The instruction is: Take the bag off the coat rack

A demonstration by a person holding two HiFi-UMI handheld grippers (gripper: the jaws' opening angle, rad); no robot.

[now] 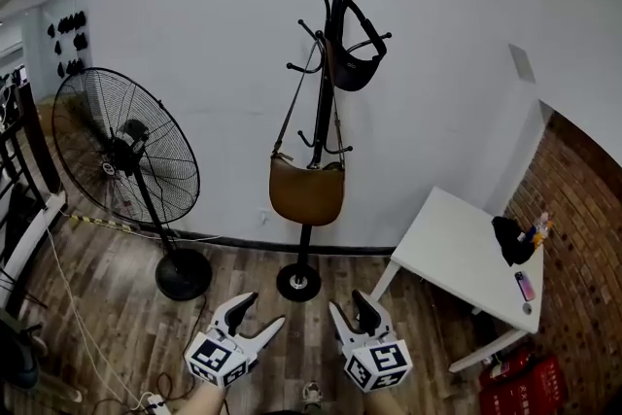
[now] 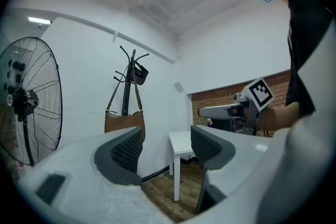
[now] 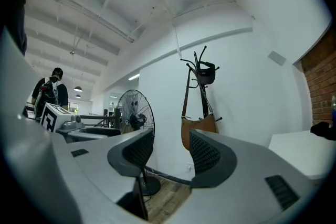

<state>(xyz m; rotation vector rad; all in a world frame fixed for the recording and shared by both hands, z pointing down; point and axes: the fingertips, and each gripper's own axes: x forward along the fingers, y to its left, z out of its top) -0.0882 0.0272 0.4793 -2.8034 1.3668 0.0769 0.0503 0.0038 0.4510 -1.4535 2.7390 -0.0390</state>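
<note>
A brown shoulder bag (image 1: 306, 191) hangs by its long strap from a black coat rack (image 1: 326, 92) against the white wall. A small dark bag (image 1: 352, 63) hangs higher on the same rack. Both grippers are low in the head view, well short of the rack. My left gripper (image 1: 260, 314) stands open and holds nothing. My right gripper (image 1: 351, 308) is open and empty too. The brown bag (image 2: 124, 121) shows past the left gripper (image 2: 167, 147) in its view. In the right gripper view the same bag (image 3: 199, 128) hangs beyond the right gripper (image 3: 172, 150).
A tall black pedestal fan (image 1: 131, 160) stands left of the rack, its cable trailing on the wood floor. A white table (image 1: 457, 253) with a dark object and a phone stands at the right, by a brick wall (image 1: 583, 238). A red crate (image 1: 530, 384) sits under it.
</note>
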